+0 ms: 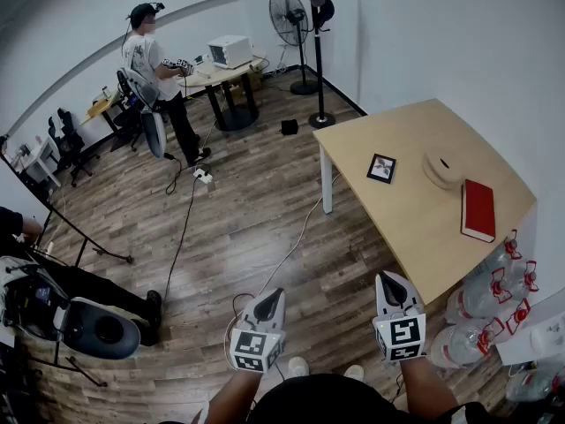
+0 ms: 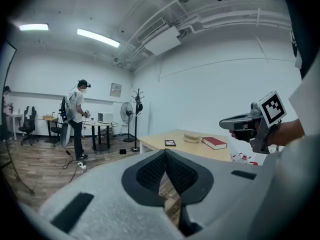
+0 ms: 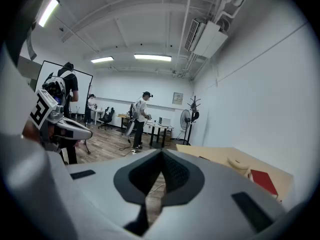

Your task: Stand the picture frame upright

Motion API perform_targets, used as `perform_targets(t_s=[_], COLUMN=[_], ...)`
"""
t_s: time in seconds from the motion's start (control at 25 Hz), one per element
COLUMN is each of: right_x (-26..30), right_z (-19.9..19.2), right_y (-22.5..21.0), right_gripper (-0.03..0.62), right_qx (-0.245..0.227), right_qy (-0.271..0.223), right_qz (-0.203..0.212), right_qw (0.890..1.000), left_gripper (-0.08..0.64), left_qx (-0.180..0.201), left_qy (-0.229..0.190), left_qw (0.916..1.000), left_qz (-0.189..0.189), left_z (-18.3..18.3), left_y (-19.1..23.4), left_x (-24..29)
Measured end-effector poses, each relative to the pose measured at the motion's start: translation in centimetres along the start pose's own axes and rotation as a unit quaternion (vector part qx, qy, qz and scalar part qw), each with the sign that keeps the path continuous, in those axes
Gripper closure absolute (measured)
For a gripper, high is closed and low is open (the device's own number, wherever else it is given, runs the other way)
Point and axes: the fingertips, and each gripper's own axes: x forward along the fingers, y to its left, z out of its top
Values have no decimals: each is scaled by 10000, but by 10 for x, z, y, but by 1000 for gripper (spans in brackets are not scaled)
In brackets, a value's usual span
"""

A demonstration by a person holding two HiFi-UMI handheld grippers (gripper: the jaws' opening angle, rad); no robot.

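Observation:
The picture frame (image 1: 381, 168), small with a dark border, lies flat on the light wooden table (image 1: 424, 237) near its left edge. It also shows far ahead in the left gripper view (image 2: 170, 143). Both grippers hang over the wood floor, well short of the table's near end. My left gripper (image 1: 274, 295) is shut with nothing in it, its pads meeting at the tip (image 2: 165, 152). My right gripper (image 1: 389, 279) is also shut and empty (image 3: 161, 154).
A red book (image 1: 478, 209) and a round beige object (image 1: 441, 168) lie on the table beyond the frame. Several water bottles (image 1: 490, 312) stand on the floor to the right. A cable (image 1: 291, 246) crosses the floor. A person (image 1: 159, 78) stands at a far desk beside a fan (image 1: 291, 20).

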Motion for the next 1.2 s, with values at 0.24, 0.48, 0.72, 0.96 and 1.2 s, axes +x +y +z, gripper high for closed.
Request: perform_targets(t_s=[0.24,0.48,0.72,0.96,1.2], right_x=[6,21,40,49,69], right_z=[2,7,16,23,27], right_y=[13,27,42,52,53], right_gripper=[584,584,583,583,583], right_qx=[77,197,389,312,368], right_qy=[-8,-45,-85,-58,-102], right_qz=[-19,-111,-291,-471,-527], right_qw=[10000,9997,9988,9984,9979], left_gripper=[560,560,560,560,560], left_qx=[13,93,65,-14,43], left_qy=[66,-55,-153,-279,-204], left_qw=[10000,9999,9997,9990,9985], left_qz=[-41,-10,-161,-362,-499], left_z=[-9,-3,2,15,13], left_y=[13,44,69,79,88], left_x=[-9,-12,-7,-2,18])
